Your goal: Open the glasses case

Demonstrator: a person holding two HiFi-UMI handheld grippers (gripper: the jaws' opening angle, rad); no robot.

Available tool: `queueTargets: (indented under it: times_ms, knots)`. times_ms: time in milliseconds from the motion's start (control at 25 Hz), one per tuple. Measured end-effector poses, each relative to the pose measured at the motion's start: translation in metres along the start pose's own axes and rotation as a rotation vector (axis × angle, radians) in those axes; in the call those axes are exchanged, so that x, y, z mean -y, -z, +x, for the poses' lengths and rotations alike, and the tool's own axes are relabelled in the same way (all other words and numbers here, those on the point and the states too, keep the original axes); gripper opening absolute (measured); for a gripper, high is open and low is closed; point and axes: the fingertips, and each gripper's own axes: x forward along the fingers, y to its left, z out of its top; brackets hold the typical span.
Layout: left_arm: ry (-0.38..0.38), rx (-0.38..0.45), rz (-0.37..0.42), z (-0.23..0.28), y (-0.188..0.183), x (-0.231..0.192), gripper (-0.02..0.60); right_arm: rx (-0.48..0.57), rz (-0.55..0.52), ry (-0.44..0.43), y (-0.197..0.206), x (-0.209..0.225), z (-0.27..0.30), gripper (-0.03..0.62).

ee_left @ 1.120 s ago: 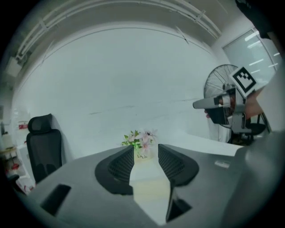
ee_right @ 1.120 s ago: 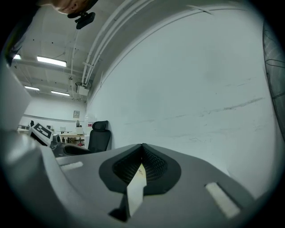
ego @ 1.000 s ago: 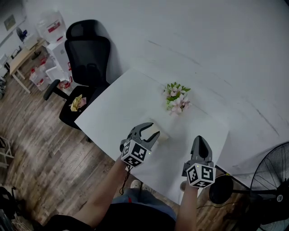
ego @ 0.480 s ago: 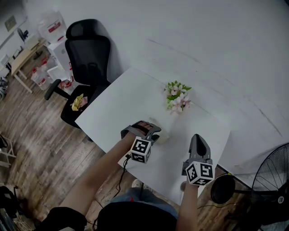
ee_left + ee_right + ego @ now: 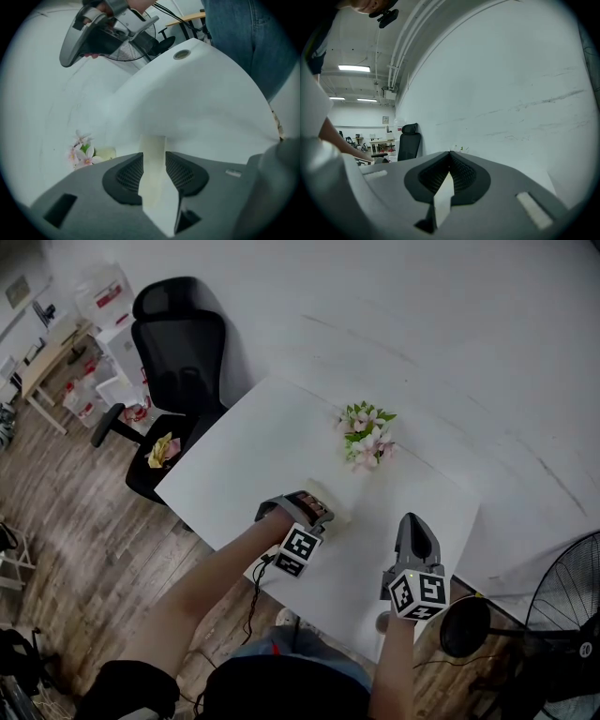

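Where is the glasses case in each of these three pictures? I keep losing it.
Head view: the glasses case sits on the white table just left of centre, at the left gripper's jaws.
Left gripper view: low centre, the cream strip between the jaws.
Right gripper view: not in it.
Shared landmark: the pink flowers, beyond the case in the head view, low left in the left gripper view.

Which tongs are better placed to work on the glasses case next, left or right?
Left. The left tongs sit closed on the cream glasses case on the table; the right tongs are shut, empty and aimed at the wall.
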Motion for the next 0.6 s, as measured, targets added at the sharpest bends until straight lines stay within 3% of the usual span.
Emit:
queueTargets:
  times_ms: [600]
  knots:
    - [-0.011, -0.013, 0.006, 0.013, -0.002, 0.006, 0.105, -0.008, 0.003, 0.013, 0.003, 0.007, -0.002, 0.009]
